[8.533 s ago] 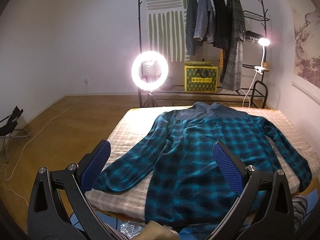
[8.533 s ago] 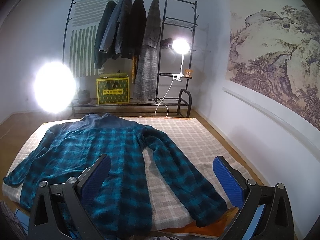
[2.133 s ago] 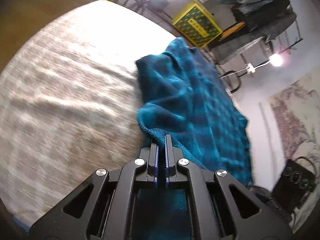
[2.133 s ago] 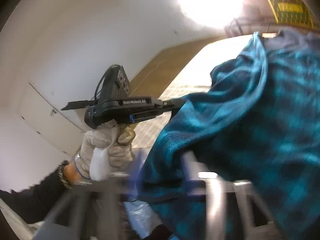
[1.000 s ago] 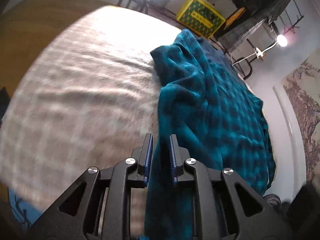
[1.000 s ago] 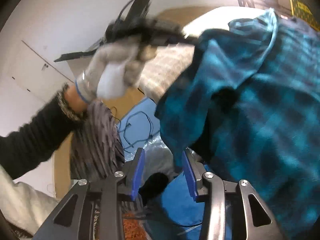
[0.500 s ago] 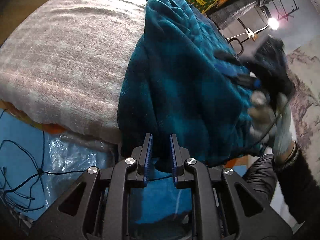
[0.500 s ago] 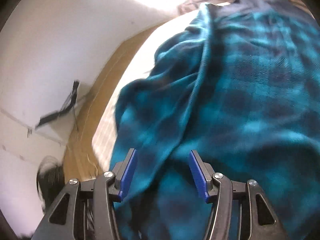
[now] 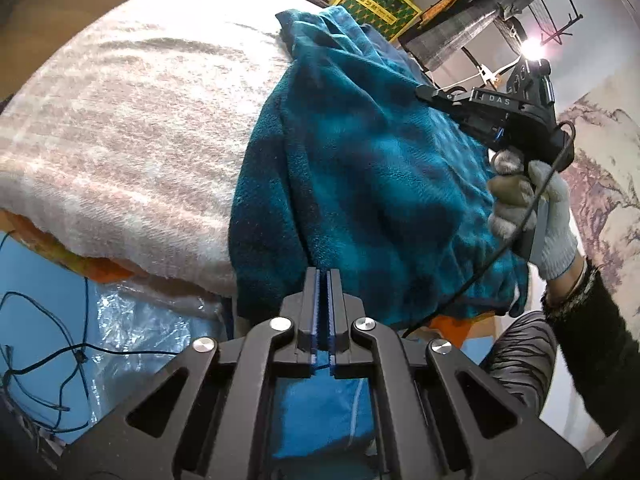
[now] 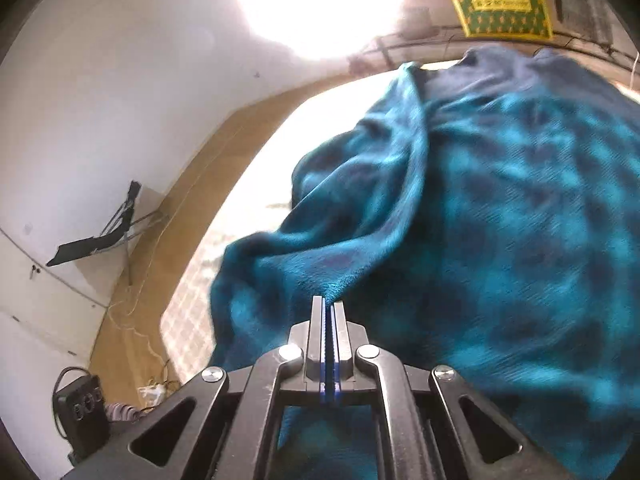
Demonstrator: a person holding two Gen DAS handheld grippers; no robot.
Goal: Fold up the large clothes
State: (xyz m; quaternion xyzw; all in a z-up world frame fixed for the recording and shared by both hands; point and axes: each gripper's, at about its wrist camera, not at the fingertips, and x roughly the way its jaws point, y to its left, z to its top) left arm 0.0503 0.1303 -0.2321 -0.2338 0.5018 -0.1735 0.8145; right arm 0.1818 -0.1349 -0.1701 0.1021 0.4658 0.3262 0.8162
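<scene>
Pinching teal plaid shirt (image 9: 360,168) hem — both grippers' fingers (image 10: 317,320) clamped, cloth between

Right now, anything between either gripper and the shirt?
Nothing visible. The left gripper is shut on the plaid shirt at its near hem, and the right gripper is shut on a raised fold of it, over the blanket.
</scene>
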